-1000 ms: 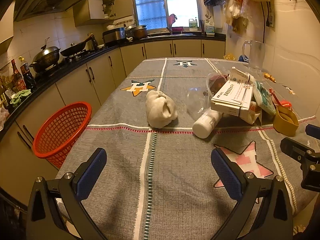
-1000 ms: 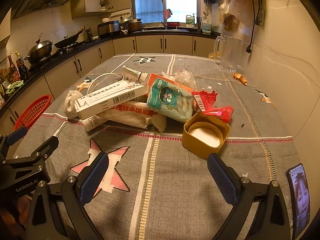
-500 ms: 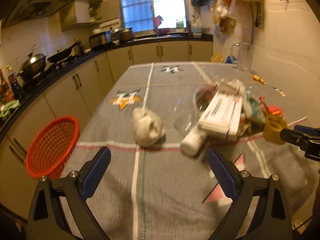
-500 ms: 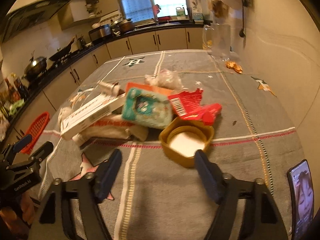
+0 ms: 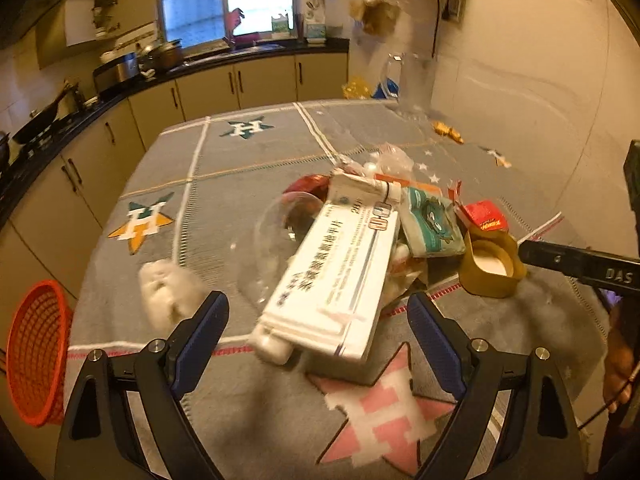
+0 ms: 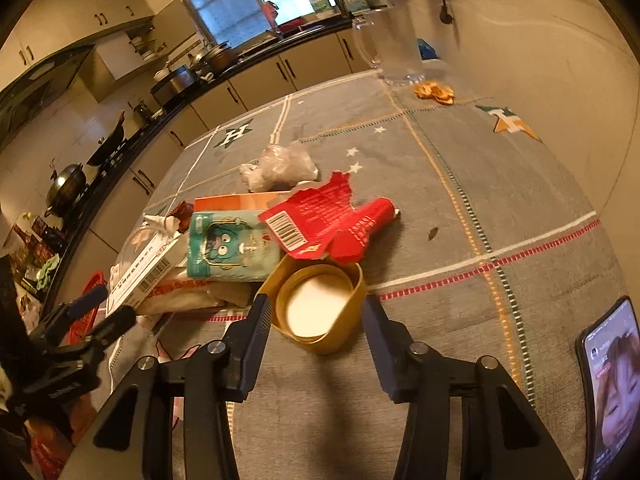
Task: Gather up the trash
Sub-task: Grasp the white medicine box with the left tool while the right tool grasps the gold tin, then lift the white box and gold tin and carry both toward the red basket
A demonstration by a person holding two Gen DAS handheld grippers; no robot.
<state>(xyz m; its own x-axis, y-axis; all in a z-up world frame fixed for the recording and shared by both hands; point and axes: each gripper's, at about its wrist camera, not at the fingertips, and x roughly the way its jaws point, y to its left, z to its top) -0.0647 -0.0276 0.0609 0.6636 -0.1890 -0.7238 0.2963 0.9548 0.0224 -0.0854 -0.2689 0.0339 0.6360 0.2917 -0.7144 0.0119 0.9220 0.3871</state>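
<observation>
Trash is all uncollected so far, judging by how it lies: the heap sits mid-counter [image 5: 248, 160] on the grey cloth, and the red basket [image 5: 34, 354] at the counter's near left edge shows nothing inside, though part of it is cut off. In the heap lie a white medicine box [image 5: 340, 276], a teal packet [image 6: 230, 250], a torn red wrapper [image 6: 320, 220], a clear plastic lid [image 5: 276, 248] and a crumpled white wad [image 5: 170, 292] apart on the left. The right gripper [image 6: 316, 326] is narrowing around the yellow tub [image 6: 320, 306], which sits between its jaws; I cannot tell whether the pads touch it yet. The left gripper [image 5: 318, 332], moderately wide and closing, brackets the near end of the medicine box without pressing it. Every piece remains to be carried to the basket.
</observation>
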